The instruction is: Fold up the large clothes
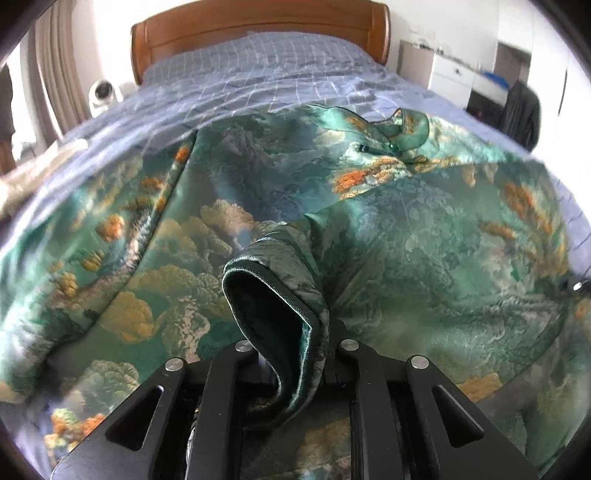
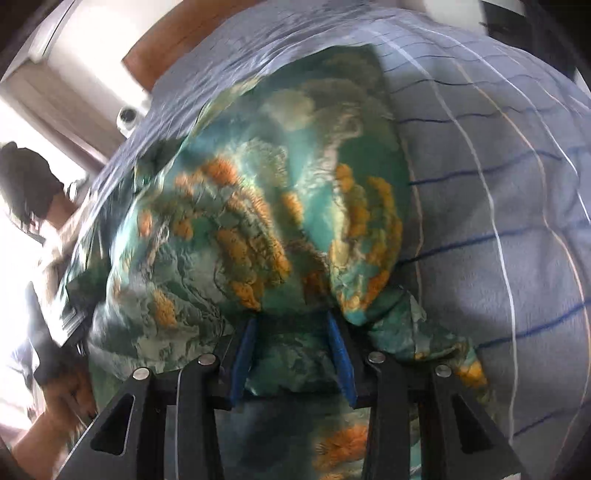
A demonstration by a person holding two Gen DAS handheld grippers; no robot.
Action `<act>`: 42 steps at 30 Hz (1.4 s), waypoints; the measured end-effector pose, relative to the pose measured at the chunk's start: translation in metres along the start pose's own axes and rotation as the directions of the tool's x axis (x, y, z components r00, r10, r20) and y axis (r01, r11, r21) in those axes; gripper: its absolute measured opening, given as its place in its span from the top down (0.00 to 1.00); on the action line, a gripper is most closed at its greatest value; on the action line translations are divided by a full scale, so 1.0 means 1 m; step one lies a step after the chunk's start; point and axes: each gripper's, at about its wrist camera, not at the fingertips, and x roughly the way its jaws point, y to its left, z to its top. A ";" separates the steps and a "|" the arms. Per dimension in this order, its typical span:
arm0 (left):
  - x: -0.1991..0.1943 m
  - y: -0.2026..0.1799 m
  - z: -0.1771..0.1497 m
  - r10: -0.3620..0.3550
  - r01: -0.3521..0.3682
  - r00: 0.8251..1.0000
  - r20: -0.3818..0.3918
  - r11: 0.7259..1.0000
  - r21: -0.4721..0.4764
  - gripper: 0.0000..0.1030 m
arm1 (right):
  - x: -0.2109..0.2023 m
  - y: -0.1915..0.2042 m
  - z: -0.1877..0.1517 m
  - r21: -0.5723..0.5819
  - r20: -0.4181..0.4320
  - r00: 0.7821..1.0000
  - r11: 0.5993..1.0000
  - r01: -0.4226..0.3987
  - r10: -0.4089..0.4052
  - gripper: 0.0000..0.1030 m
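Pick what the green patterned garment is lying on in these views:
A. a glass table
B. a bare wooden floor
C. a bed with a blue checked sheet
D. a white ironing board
C: the green garment is spread over the blue checked sheet, with a wooden headboard behind it; the right wrist view shows the same sheet beside the fabric.
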 end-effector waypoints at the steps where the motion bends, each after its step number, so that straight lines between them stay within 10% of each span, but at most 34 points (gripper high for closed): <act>1: -0.004 -0.003 0.000 0.036 -0.036 0.999 0.002 0.999 0.016 0.75 | -0.004 0.003 -0.004 -0.019 0.022 1.000 1.000 0.017 -0.017 0.62; 5: -0.041 0.002 -0.012 0.091 -0.091 0.996 -0.013 0.996 0.012 0.21 | -0.042 0.019 -0.039 -0.090 0.165 0.981 0.989 0.120 -0.104 0.60; 9: -0.099 0.047 -0.061 -0.112 0.110 0.994 -0.013 0.990 -0.082 0.11 | -0.088 0.025 -0.103 -0.107 0.177 0.982 0.990 0.091 -0.071 0.46; 16: -0.148 0.160 -0.105 0.015 -0.011 1.000 0.014 0.967 -0.254 0.09 | -0.143 0.033 -0.194 -0.144 0.211 0.976 0.986 0.086 -0.055 0.43; 19: -0.149 0.233 -0.109 0.079 -0.055 0.997 0.028 0.868 -0.494 0.07 | -0.152 0.039 -0.209 -0.134 0.232 0.971 0.986 0.099 -0.066 0.43; 25: -0.117 0.333 -0.128 0.223 -0.165 0.973 -0.056 0.509 -0.845 0.10 | -0.144 0.070 -0.218 -0.162 0.213 0.977 0.987 0.020 0.015 0.43; 27: -0.108 0.338 -0.123 0.210 -0.122 0.977 -0.023 0.473 -0.873 0.48 | -0.135 0.078 -0.219 -0.157 0.188 0.981 0.987 -0.023 0.053 0.43; 30: -0.105 0.330 -0.106 0.232 -0.158 0.972 -0.045 0.493 -0.855 0.89 | -0.133 0.089 -0.229 -0.177 0.177 0.981 0.983 -0.053 0.085 0.43; 32: -0.120 0.319 -0.094 0.276 -0.173 0.961 -0.017 0.551 -0.816 0.91 | -0.134 0.093 -0.236 -0.189 0.178 0.980 0.980 -0.056 0.091 0.43; 38: -0.177 0.196 0.008 0.369 -0.259 0.888 0.276 0.895 -0.363 0.92 | -0.139 0.079 -0.252 -0.115 0.163 0.977 0.986 -0.120 0.138 0.43; 42: -0.189 0.059 0.037 0.253 -0.335 0.848 0.465 0.937 0.102 0.91 | -0.149 0.080 -0.255 -0.124 0.199 0.971 0.987 -0.106 0.129 0.43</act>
